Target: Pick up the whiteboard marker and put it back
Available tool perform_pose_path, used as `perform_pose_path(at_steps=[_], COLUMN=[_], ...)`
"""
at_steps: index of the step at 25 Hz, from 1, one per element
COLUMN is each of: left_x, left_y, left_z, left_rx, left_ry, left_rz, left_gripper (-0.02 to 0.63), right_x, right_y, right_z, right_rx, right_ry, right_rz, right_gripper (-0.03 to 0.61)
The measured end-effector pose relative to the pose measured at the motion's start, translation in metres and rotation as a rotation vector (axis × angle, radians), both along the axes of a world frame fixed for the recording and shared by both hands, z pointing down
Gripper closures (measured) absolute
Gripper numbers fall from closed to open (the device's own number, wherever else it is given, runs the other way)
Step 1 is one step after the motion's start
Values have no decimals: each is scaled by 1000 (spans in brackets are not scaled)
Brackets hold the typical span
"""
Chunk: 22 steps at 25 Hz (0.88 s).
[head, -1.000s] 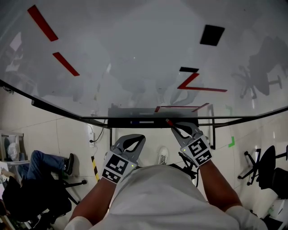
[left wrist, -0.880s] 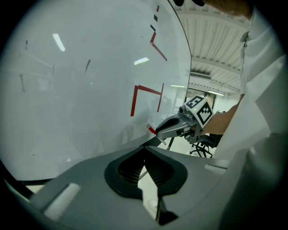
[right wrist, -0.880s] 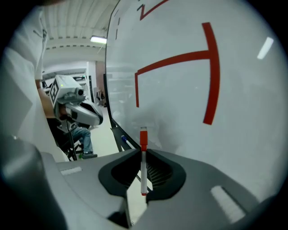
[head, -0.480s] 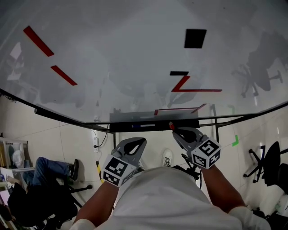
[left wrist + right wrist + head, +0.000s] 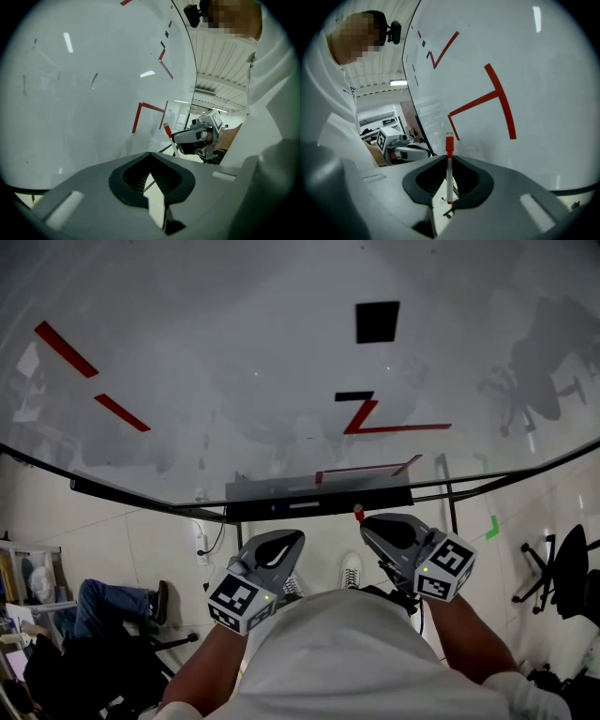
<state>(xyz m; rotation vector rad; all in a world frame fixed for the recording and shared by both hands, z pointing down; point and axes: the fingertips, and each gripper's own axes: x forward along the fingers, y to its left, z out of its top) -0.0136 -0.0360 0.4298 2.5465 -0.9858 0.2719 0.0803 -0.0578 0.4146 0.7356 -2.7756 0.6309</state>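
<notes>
The whiteboard marker [image 5: 449, 171], white-barrelled with a red cap, stands upright between the fingers of my right gripper [image 5: 449, 161], which is shut on it. In the head view its red tip [image 5: 358, 513] pokes out of the right gripper [image 5: 373, 523] just below the dark tray [image 5: 281, 507] along the whiteboard's [image 5: 234, 343] lower edge. My left gripper [image 5: 281, 542] hangs beside it at the left, shut with nothing in it [image 5: 150, 164]. The left gripper view also catches the right gripper [image 5: 190, 136] and the marker's red cap [image 5: 167, 131].
Red strokes [image 5: 375, 423] and black squares [image 5: 377, 322] mark the board. Below the board is tiled floor with a power strip and cables [image 5: 201, 538], a green tape mark [image 5: 490, 528], office chairs [image 5: 562, 577] at the right, and a seated person's legs [image 5: 103, 601] at lower left.
My right gripper has dropped a little and drifted right with the marker, away from the tray. The left gripper has stayed nearly still. The head view has shifted slightly.
</notes>
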Motion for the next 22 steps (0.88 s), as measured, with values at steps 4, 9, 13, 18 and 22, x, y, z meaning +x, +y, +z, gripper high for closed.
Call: perform_pose_path(at_steps=[4,9,13,18,22], left_x=[3,5,6,6,6], left_y=[3,1,1,3,5], left_z=[-9,-20,-24,-20,-21], left_rx=[23,37,40,42,39], left_ry=[20,51,55,58,67], left_rz=[16,23,26,33,42], left_gripper=[597,597,597,597,597], right_x=[-1,-4,-6,-7,-9], right_y=[7,11,12,10,11], right_z=[-13,-19,-20,-20,-19], right_rx=[-12,9,15,17,21], right_ry=[-51,-61,-58,-59,-54], right_rz=[-6,-14,-17,-15,-24], right_gripper=[538,538,538,538,538])
